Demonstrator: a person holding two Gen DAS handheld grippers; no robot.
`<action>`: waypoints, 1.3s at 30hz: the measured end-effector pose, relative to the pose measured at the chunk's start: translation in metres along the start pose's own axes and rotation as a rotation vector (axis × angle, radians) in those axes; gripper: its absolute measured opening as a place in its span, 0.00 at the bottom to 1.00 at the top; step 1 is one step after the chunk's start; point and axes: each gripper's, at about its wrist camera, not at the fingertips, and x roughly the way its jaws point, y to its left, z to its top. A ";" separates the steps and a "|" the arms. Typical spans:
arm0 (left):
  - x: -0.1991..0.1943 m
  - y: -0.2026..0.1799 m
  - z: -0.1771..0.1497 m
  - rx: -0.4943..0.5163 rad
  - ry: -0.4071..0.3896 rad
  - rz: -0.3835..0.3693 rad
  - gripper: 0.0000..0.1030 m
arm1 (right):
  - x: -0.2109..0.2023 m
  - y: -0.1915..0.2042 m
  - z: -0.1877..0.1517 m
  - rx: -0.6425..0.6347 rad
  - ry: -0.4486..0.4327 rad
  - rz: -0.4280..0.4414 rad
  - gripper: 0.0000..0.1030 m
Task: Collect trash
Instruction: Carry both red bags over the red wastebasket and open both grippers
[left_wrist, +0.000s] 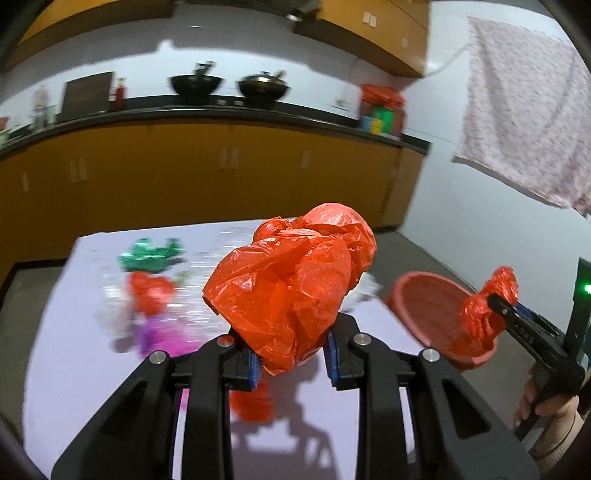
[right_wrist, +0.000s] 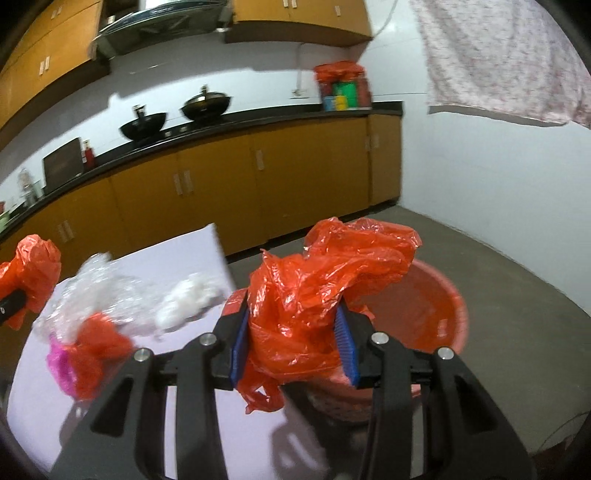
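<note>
Left hand-held gripper (left_wrist: 293, 354) — blue pads pinching a crumpled red bag (left_wrist: 291, 291), lifted clear above the desk (left_wrist: 74, 332). Its shadow falls on the lilac top just below.

Right hand-held gripper (right_wrist: 291, 343) — pinching a second red bag (right_wrist: 314, 295), held over the near rim of the basin (right_wrist: 443, 317). The basin is a reddish plastic tub on the floor just beside the desk's right edge. In the left wrist view the same gripper shows over the basin, a hand (left_wrist: 546, 406) on its grip.

Still on the desk, left of the basin: a green foil wad (left_wrist: 151, 253) at the far side, a red wad (left_wrist: 151, 291) nearer, a pink scrap (left_wrist: 162, 339) touching it, and clear film (right_wrist: 96, 291) beside them. A white wad (right_wrist: 188, 299) lies nearest the basin. All blurred, so edges are uncertain.

Beyond the desk — yellow cabinets (right_wrist: 221, 184).
</note>
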 end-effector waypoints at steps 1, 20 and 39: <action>0.007 -0.014 0.001 0.012 0.009 -0.022 0.26 | -0.001 -0.005 0.000 0.001 -0.002 -0.010 0.39; 0.118 -0.143 -0.013 0.120 0.203 -0.199 0.26 | 0.045 -0.073 0.012 0.052 0.037 -0.054 0.39; 0.181 -0.188 -0.031 0.191 0.323 -0.269 0.26 | 0.086 -0.109 0.019 0.138 0.059 -0.049 0.39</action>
